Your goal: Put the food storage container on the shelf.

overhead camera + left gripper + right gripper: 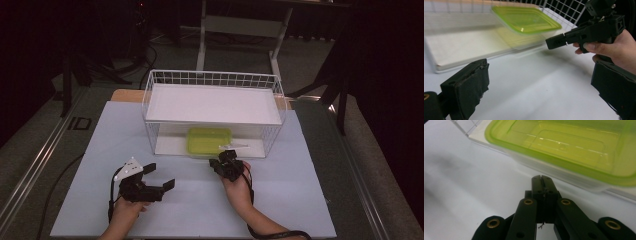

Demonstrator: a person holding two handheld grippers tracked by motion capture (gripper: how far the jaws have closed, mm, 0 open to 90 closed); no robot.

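One green-lidded food container [209,140] sits on the lower shelf of a white wire rack [214,79], under the rack's upper white shelf [212,104], its front edge toward the person. The right gripper [226,159] points at that edge with its jaws pressed together on nothing — a posture that looks suited to nudging or hooking the container rather than pinching it, since the tip stops just short of the lid's rim. The left gripper [161,176] waits over the pale table mat [300,200] with jaws spread wide and empty, probably ready to receive. Count: two grippers, one container, one rack — nothing else on the mat.
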